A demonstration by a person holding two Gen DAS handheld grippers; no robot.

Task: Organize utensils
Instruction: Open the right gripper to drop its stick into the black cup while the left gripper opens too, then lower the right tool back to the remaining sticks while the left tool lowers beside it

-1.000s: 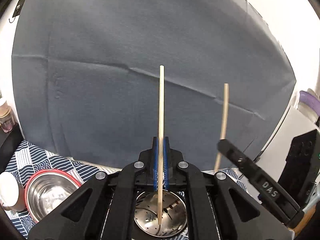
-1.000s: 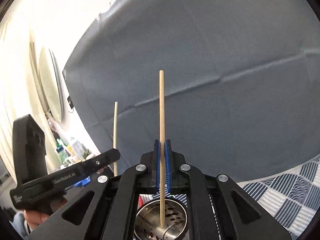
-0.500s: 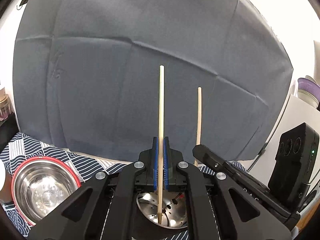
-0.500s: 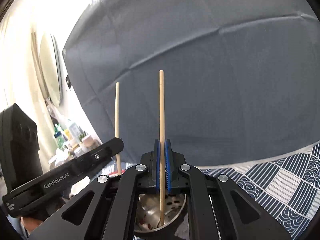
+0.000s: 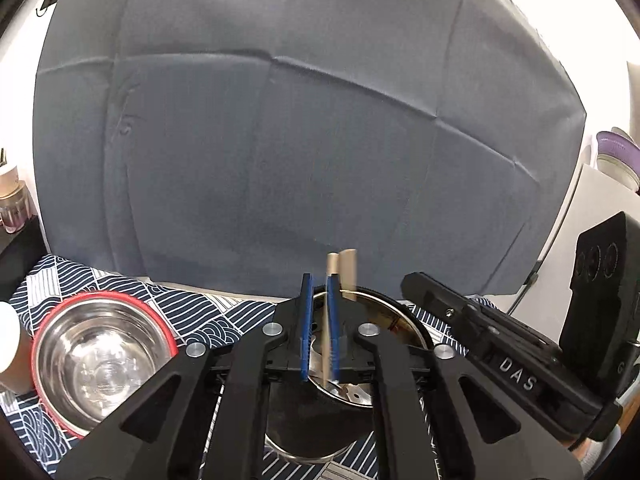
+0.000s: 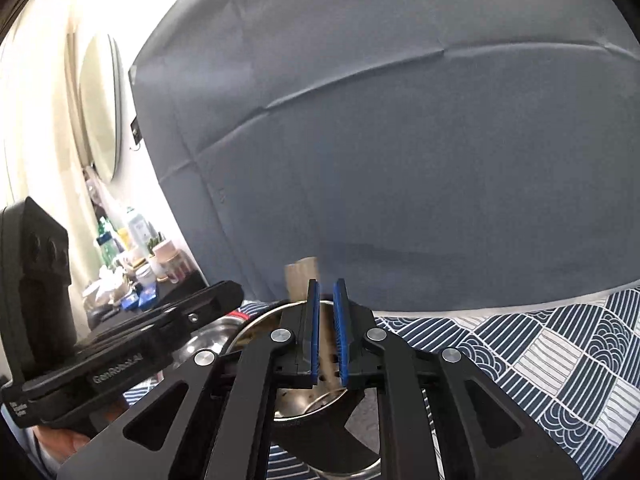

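Two wooden chopsticks are being let go into a perforated metal holder (image 5: 384,320) that stands on the patterned tablecloth (image 6: 540,352), near the edge that meets the grey backdrop (image 5: 300,140).

The left gripper (image 5: 319,320) has its jaws opening. A chopstick (image 5: 331,320) is seen between the blue pads, lying against the right-hand one, blurred, with its lower end inside the holder. It appears released rather than pinched. A second blurred chopstick (image 5: 349,276) shows just beside it, above the holder's rim.

The right gripper (image 6: 326,328) also has its jaws opening. A narrow gap shows between its pads, and a blurred chopstick (image 6: 329,344) passes through that gap down into the holder. The other one (image 6: 302,280) is seen just left of its jaws.

This pair is judged to be all but stowed. What remains is for both grippers to be drawn clear.

A steel bowl with a red rim (image 5: 100,360) sits empty towards the left edge of the cloth. Whether further utensils wait elsewhere cannot be told.
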